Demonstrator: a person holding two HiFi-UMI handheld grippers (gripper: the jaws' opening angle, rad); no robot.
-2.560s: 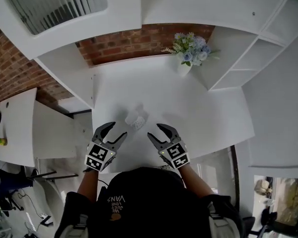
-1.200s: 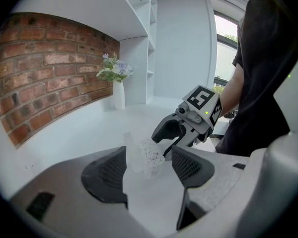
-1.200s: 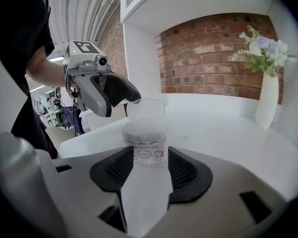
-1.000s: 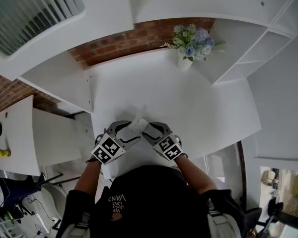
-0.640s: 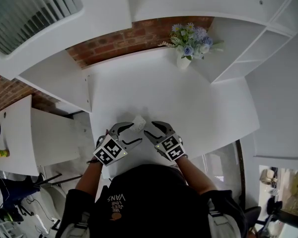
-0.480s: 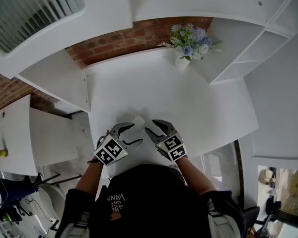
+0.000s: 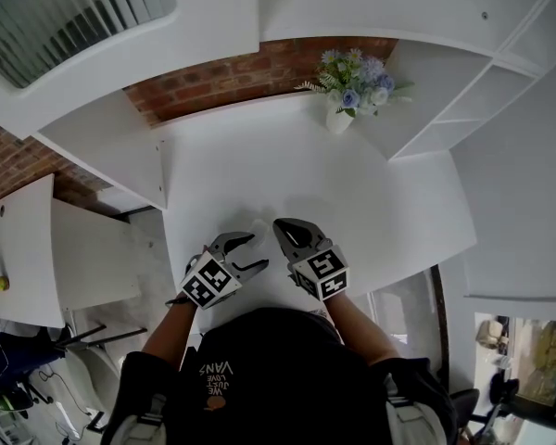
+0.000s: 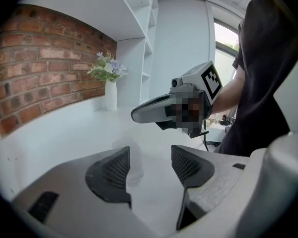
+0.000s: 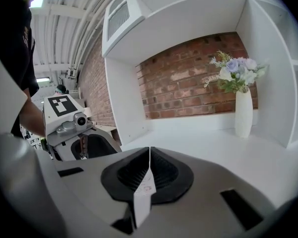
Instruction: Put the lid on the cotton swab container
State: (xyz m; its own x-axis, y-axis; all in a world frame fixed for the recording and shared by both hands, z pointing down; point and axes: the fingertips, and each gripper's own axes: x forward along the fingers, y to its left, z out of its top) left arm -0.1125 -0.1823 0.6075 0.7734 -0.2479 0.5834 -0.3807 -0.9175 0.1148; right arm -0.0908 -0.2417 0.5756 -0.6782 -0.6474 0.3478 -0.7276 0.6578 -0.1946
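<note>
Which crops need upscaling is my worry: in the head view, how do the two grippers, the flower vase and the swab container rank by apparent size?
1. right gripper and left gripper: alike, too close to rank.
2. flower vase.
3. swab container, faint and small.

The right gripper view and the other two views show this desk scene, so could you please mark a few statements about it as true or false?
1. The right hand-held gripper is shut on a thin white lid. True.
2. The left hand-held gripper clamps the container. False: its jaws stand apart, and the translucent container sits unpressed beside one pad.
3. The flower vase lies tipped over. False: the vase stands upright.
4. The back wall is brick. True.
</note>
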